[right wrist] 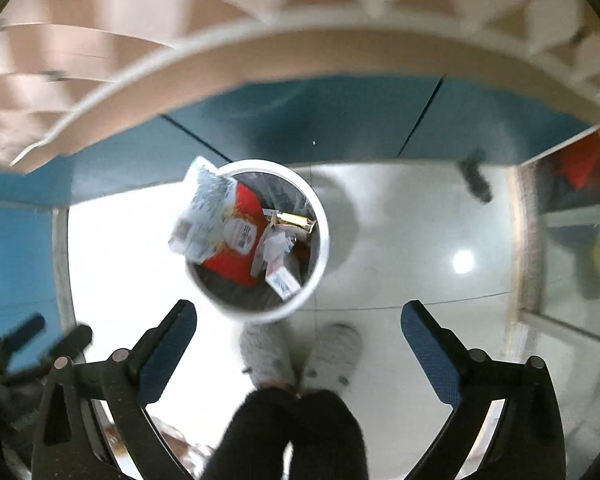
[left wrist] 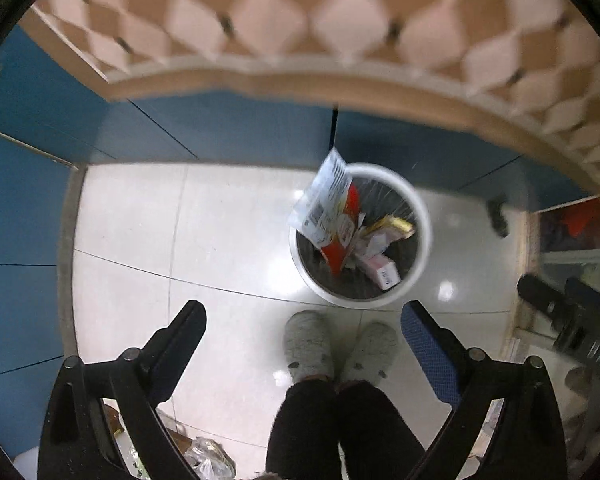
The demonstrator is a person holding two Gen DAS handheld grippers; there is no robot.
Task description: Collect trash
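A white round trash bin [left wrist: 420, 248] with a dark liner stands on the pale tiled floor; it also shows in the right wrist view [right wrist: 320, 248]. A red and white wrapper [left wrist: 328, 204] leans over its far-left rim [right wrist: 216, 216]. Inside lie a gold wrapper [left wrist: 396, 226], crumpled paper and a small white carton [left wrist: 382, 274]. My left gripper [left wrist: 302, 312] is open and empty, high above the floor in front of the bin. My right gripper [right wrist: 298, 314] is open and empty, above the bin's near rim.
The person's grey slippers [left wrist: 312, 344] and dark trouser legs stand just before the bin. Blue cabinet fronts [left wrist: 220, 128] run behind and at left. A quilted pink and tan surface [left wrist: 300, 20] overhangs at top. Loose trash [left wrist: 208, 456] lies at the lower left edge. The other gripper [left wrist: 560, 312] shows at right.
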